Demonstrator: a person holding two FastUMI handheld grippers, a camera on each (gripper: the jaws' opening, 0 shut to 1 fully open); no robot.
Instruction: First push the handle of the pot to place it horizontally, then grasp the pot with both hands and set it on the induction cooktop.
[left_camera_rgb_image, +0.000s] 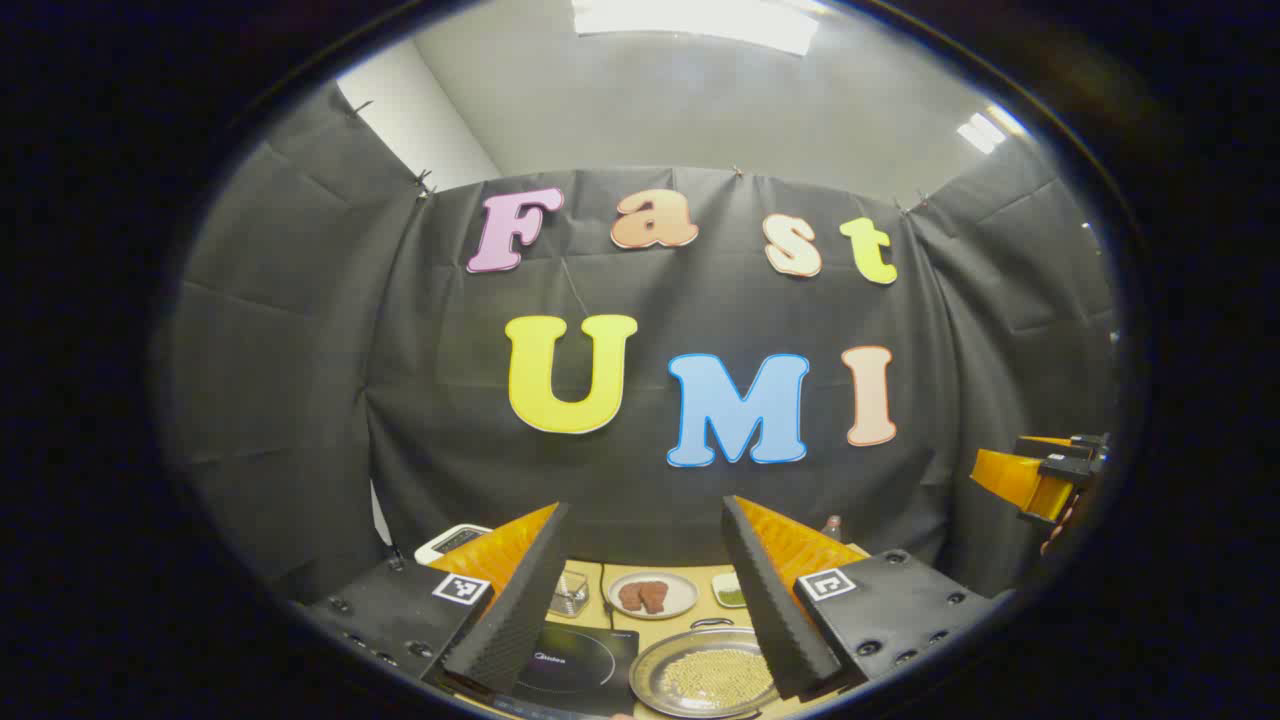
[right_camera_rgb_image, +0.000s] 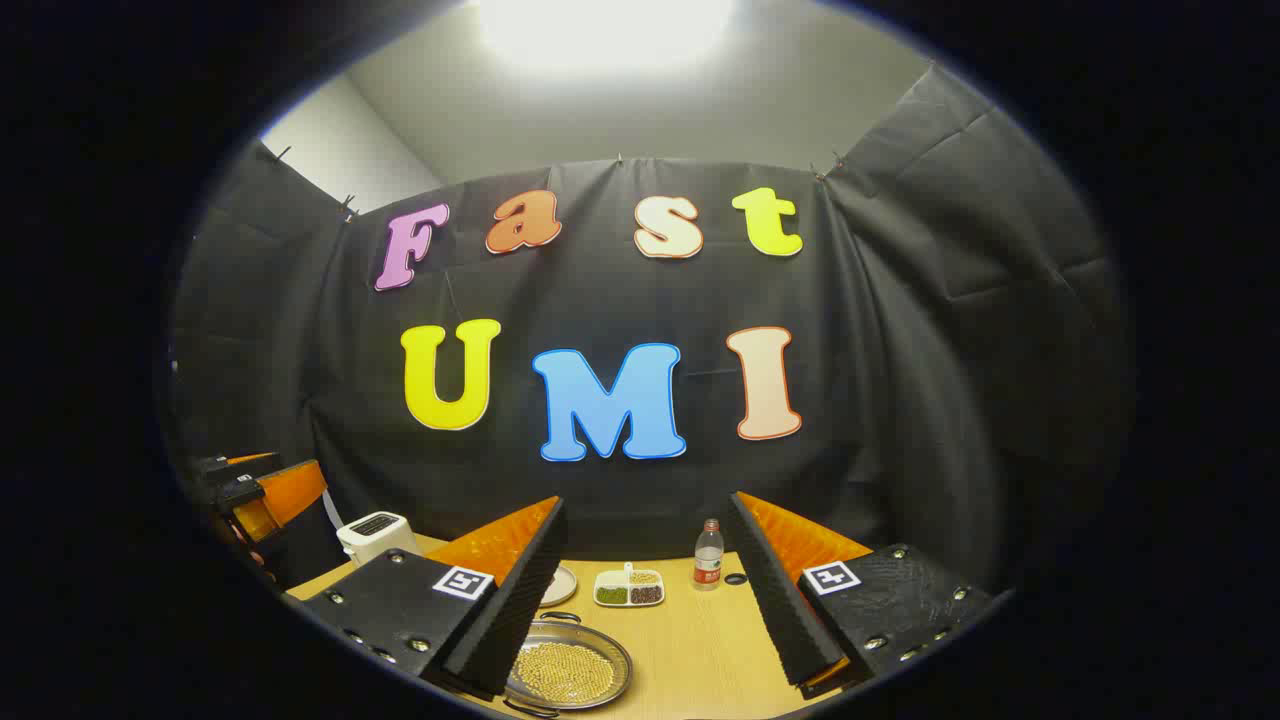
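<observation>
We hold both grippers raised over the table (right_camera_rgb_image: 700, 640), each with jaws apart and nothing between them. In the left gripper view, the left gripper (left_camera_rgb_image: 645, 590) frames the cooktop (left_camera_rgb_image: 580, 665), with the pot (left_camera_rgb_image: 705, 678) just to its right on the table. The pot's handle looks like it lies at the far rim, though it is small. The right gripper (right_camera_rgb_image: 650, 590) has the pot (right_camera_rgb_image: 568, 668) by its left finger. Behind stand 1 bottle (right_camera_rgb_image: 708, 553) and a tray (right_camera_rgb_image: 628, 588).

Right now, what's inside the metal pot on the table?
The pot holds a flat layer of small pale yellow beads or grains, spread across its middle. In the left gripper view the left gripper's finger hides the pot's right edge. What lies beneath the grains can't be seen.
</observation>
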